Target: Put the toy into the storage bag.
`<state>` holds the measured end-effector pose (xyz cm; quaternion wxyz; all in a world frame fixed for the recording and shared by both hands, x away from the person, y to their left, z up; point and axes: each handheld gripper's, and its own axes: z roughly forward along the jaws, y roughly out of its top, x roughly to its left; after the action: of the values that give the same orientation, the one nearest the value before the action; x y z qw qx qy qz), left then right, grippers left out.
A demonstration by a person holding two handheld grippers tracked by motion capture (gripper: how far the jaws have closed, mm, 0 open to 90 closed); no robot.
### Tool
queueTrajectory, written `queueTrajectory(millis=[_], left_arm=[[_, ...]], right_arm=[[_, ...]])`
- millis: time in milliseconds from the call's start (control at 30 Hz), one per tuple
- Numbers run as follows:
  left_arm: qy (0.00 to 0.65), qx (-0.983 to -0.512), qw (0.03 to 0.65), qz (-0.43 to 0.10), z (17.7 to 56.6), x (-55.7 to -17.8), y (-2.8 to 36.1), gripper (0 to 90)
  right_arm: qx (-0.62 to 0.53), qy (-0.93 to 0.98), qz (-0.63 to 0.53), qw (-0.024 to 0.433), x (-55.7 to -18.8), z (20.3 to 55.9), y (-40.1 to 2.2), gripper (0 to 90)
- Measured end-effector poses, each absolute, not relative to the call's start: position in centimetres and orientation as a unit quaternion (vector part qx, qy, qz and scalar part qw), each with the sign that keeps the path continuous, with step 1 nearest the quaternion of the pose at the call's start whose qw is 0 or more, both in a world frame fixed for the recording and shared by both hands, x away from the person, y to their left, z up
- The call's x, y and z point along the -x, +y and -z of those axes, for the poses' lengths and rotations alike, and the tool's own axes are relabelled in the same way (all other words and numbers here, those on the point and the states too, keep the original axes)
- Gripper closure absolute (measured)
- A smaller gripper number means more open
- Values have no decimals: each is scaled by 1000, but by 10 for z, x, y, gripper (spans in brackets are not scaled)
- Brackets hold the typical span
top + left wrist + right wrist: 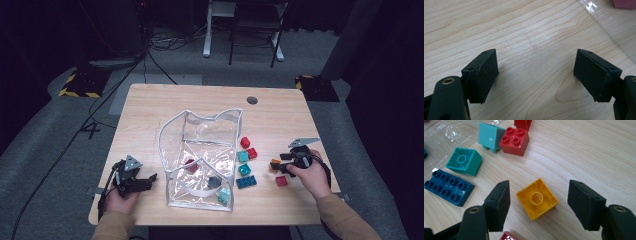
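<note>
The right claw (pixel 539 202) is held open around a square yellow plastic brick (pixel 537 198), lying upside down on the wooden table (pixel 586 150) at lower centre, untouched. The left claw (pixel 536 72) is held open over bare wood.

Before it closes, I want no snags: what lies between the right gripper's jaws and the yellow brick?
Only bare wood. In the right gripper view, the yellow brick lies hollow side up between the open jaws of the right gripper, with table showing on both sides.
</note>
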<state>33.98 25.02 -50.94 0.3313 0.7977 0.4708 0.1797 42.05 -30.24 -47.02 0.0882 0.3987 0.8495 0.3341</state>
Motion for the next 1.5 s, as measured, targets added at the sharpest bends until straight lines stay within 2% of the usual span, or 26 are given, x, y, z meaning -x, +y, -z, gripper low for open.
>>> queueTrajectory(millis=[167, 267, 333, 433, 833, 1500], left_arm=[[471, -798, 331, -180, 509, -340, 250, 201], [471, -798, 331, -180, 509, -340, 250, 202], [471, -798, 331, -180, 509, -340, 250, 202], [471, -798, 331, -180, 509, -340, 250, 202], [471, -798, 331, -179, 509, -340, 250, 202], [470, -797, 331, -182, 510, -340, 250, 201]], right_arm=[[-396, 854, -325, 90, -422, 478, -302, 395], [-389, 861, -315, 90, -422, 481, -301, 484], [-386, 862, -312, 101, -421, 481, -299, 497], [-379, 868, -300, 115, -420, 479, -296, 508], [-378, 861, -322, 111, -417, 462, -292, 523], [-348, 856, -362, 121, -408, 399, -276, 592]])
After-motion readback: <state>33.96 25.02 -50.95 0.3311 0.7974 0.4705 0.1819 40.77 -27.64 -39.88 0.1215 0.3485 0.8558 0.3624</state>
